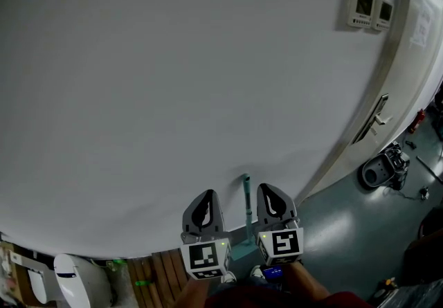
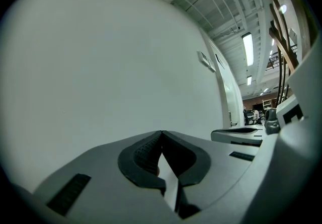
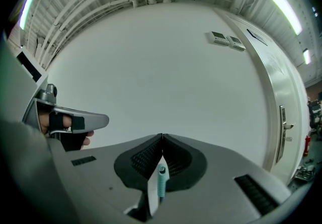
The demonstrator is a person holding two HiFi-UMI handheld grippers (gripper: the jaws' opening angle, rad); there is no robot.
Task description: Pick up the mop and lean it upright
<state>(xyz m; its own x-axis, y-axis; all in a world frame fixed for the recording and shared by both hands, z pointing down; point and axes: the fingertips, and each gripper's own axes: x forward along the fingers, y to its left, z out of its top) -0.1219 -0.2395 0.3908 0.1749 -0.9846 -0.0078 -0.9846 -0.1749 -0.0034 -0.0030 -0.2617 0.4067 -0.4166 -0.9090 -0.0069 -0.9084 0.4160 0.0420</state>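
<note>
The mop's teal handle (image 1: 246, 197) stands upright against the white wall (image 1: 173, 92), and its teal head (image 1: 243, 251) rests on the floor below. My left gripper (image 1: 205, 194) hangs just left of the handle and my right gripper (image 1: 267, 189) just right of it, both apart from it. In the left gripper view the left gripper (image 2: 161, 132) is shut, tips touching, with nothing between them. The right gripper (image 3: 162, 136) is shut too. In the right gripper view the handle's top (image 3: 161, 180) shows through the gap beneath the tips, not gripped.
A white door (image 1: 415, 57) with a lever handle (image 1: 377, 116) stands to the right. Two control panels (image 1: 369, 9) hang on the wall. A round black-and-white machine (image 1: 381, 169) sits on the grey floor by the door. Wooden slats (image 1: 163, 275) and a white object (image 1: 69, 279) lie at lower left.
</note>
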